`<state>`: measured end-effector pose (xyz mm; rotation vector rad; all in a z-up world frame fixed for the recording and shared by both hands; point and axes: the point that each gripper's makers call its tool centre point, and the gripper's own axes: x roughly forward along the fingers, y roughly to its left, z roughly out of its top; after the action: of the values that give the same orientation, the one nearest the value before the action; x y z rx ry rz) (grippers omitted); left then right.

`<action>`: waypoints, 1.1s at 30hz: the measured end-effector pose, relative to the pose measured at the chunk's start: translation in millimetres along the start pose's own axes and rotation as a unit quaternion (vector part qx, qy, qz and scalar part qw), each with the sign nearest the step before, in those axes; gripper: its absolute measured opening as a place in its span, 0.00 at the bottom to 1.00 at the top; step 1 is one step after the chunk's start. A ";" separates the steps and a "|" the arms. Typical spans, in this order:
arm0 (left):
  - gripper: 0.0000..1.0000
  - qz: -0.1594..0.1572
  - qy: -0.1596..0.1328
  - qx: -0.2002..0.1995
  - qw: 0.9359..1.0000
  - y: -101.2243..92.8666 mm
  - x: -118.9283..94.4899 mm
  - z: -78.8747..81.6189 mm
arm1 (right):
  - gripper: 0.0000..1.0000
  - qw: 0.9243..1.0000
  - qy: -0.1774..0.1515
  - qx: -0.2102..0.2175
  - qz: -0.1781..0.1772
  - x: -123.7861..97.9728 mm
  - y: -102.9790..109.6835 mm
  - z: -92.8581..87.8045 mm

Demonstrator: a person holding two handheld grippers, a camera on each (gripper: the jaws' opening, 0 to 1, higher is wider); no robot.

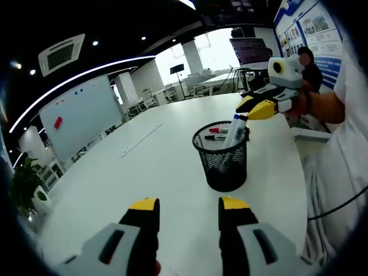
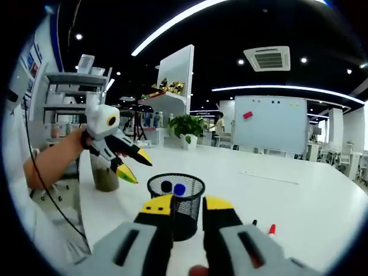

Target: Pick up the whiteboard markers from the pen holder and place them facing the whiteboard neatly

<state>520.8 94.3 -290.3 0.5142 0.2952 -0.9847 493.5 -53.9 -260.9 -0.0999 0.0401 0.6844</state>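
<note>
The right tool [image 1: 253, 109] is clamped on something, while the left tool [image 2: 133, 165] hovers parted.

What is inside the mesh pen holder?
The holder contains markers: a red-capped one lying near the rim, and one with a white barrel gripped by the right gripper. Black and blue caps show in the right gripper view. The mesh hides the bottom.
</note>
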 end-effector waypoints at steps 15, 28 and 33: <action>0.43 0.000 0.000 0.000 1.000 -0.9 -0.5 0.4 | 0.17 1.000 -0.001 -0.011 -0.001 6.1 -0.2 -0.3; 0.43 0.001 0.000 -0.001 1.000 0.0 -0.5 0.1 | 0.16 1.000 -0.003 -0.005 0.006 12.2 3.7 2.9; 0.43 0.001 0.000 0.000 1.000 0.3 -0.4 0.1 | 0.15 1.000 -0.003 -0.009 0.012 15.3 7.6 6.7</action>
<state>520.8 94.7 -289.9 0.5130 0.2944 -0.9833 500.6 -37.7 -255.9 -0.1158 0.0295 0.7093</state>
